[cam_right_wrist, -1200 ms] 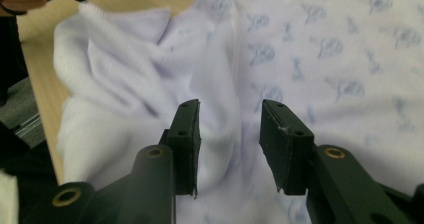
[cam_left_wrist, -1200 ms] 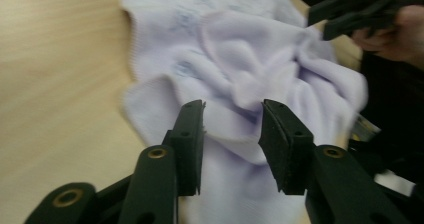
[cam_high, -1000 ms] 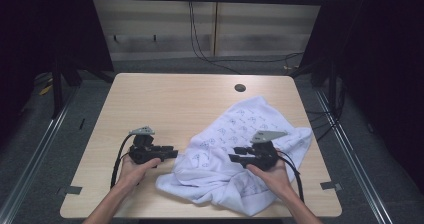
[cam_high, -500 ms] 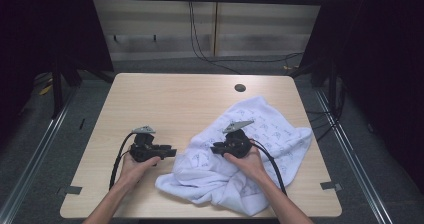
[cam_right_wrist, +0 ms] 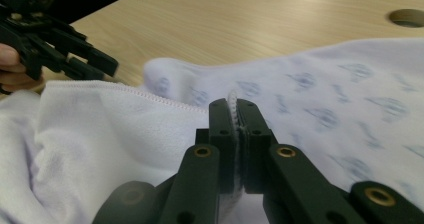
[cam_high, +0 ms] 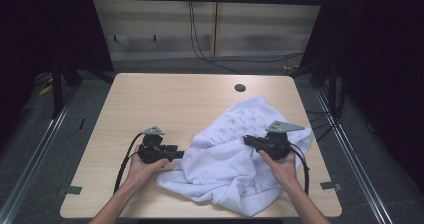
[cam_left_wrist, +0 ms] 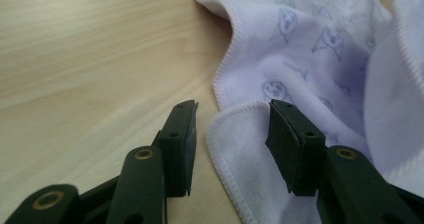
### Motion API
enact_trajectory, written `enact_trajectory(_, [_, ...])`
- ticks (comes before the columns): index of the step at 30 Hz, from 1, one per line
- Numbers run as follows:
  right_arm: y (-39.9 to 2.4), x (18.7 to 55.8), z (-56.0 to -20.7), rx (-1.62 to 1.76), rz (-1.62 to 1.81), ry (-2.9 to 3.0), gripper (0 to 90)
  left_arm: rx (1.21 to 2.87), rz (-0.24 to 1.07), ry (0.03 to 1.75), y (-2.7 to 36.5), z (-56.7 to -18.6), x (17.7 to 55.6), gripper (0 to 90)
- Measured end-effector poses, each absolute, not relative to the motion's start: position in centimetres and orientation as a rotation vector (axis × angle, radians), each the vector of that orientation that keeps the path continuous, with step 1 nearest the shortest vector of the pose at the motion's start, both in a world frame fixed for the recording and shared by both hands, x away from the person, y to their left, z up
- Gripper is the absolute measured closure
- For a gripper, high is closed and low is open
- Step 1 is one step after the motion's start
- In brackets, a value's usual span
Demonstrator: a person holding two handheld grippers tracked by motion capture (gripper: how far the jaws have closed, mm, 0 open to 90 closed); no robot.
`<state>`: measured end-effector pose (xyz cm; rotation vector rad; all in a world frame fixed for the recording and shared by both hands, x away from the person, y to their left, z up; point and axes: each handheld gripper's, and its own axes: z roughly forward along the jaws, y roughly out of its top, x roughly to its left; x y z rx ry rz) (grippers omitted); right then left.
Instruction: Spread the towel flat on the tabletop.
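Crumpled white cloth (cam_high: 240,159) heaped toward front right corner of tabletop (cam_high: 165,104). Right gripper (cam_right_wrist: 235,109) jaws just closed, pinching hem. Left gripper (cam_left_wrist: 230,134) jaws spread, just opening wider, straddling another hem, no squeeze yet. Grab stage, probably. Next: clamp left, then lift and spread.

One white printed cloth (cam_high: 235,159), two tongs, left (cam_high: 178,154), right (cam_high: 246,140), one table (cam_high: 165,104)

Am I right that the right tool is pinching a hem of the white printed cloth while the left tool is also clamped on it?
Not quite: the left tool is open, the white printed cloth hem lying unpinched between its jaws, as the left gripper view shows. The right tool does pinch it.
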<state>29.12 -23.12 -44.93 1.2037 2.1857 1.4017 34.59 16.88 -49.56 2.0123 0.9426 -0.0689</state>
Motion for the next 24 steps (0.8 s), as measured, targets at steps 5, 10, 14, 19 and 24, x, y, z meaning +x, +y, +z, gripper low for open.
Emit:
enact_trajectory(5, [-27.3,27.6,-45.4,1.291,1.35,2.107,86.4,1.996,-0.076,0.946,17.2,-49.6,35.0,57.9])
enact_trajectory(10, [-29.3,27.1,-46.6,1.348,1.322,2.104,86.3,2.053,-0.046,0.892,16.3,-49.8,35.1,55.1])
enact_trajectory(14, [-29.5,27.2,-46.9,1.356,1.31,2.113,86.2,2.109,-0.027,0.882,15.9,-50.2,34.9,55.9])
enact_trajectory(19, [-29.4,27.4,-47.1,1.363,1.322,2.119,85.9,2.131,-0.055,0.854,15.8,-50.3,34.8,62.2])
enact_trajectory(24, [-29.5,27.5,-47.3,1.38,1.326,2.135,85.9,2.188,-0.052,0.777,15.7,-50.2,34.0,81.7])
